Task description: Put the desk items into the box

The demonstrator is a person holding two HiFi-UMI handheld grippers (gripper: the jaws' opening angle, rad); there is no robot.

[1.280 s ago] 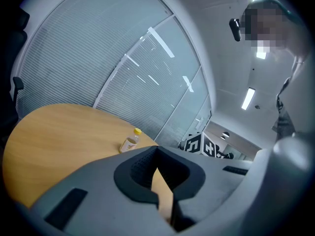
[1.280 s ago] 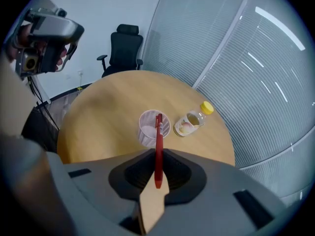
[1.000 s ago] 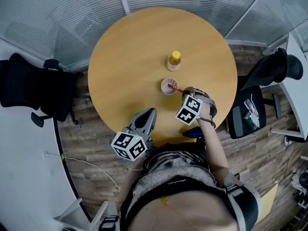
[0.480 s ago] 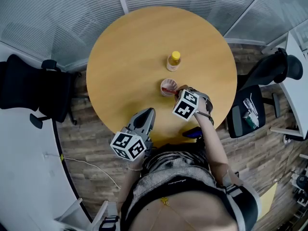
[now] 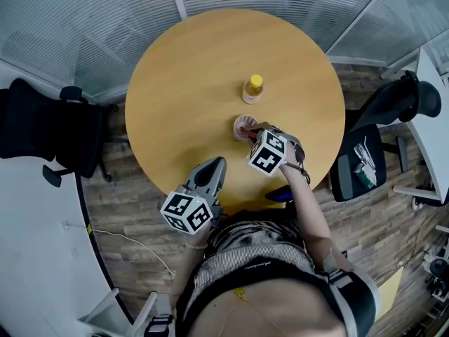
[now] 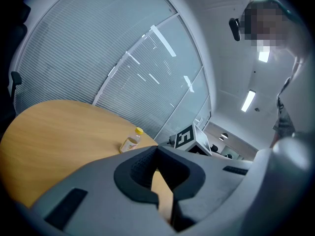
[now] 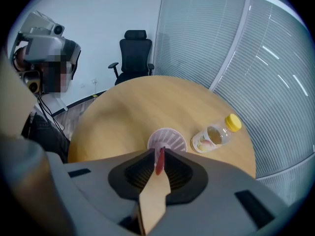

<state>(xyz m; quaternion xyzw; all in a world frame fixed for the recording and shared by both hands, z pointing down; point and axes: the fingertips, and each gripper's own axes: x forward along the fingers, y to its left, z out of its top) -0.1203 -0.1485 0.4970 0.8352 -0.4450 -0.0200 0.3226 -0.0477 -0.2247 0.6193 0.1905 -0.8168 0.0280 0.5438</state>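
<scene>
Right tongs (image 7: 157,154) clamped on a thin red stick (image 7: 159,164) — its tip sits right at the near rim of the small white mesh cup (image 7: 167,139). Left tongs (image 6: 156,150) closed, nothing in them, over the near edge of the round table (image 5: 182,83). Yellow-capped bottle (image 7: 215,135) just past the cup — not touching it.
</scene>
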